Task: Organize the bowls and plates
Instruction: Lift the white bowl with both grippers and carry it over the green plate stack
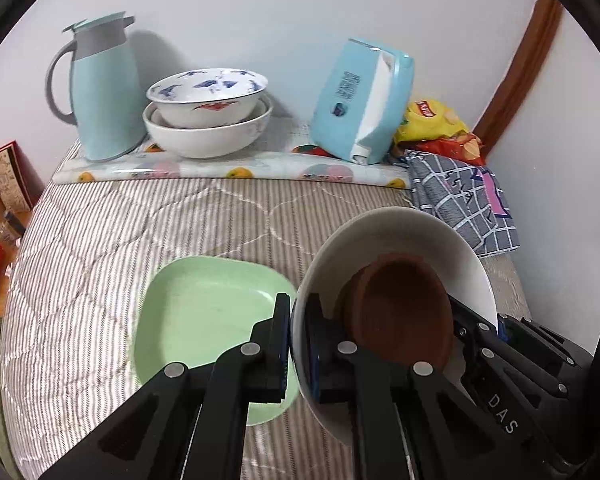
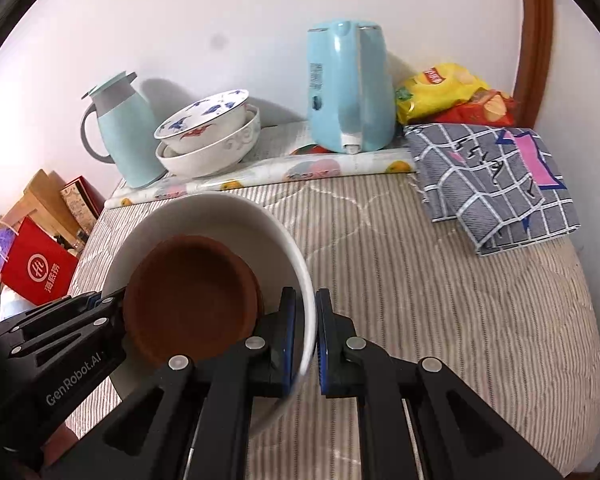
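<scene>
Brown dish [image 1: 400,312] lies inside white bowl [image 1: 400,232]; left tool [image 1: 298,344] and right tool [image 2: 305,332] each clamp its rim, green plate [image 1: 204,312] just beside

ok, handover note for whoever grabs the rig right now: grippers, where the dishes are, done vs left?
Left gripper: shut on white bowl, at its left rim.
Right gripper: shut on the same bowl's right rim.
Brown dish sits inside the white bowl, tilted.
Green plate lies on the striped quilt, left of the bowl.
Done: two patterned bowls nested by the back wall.
Left: place the held bowl, then the green plate.
</scene>
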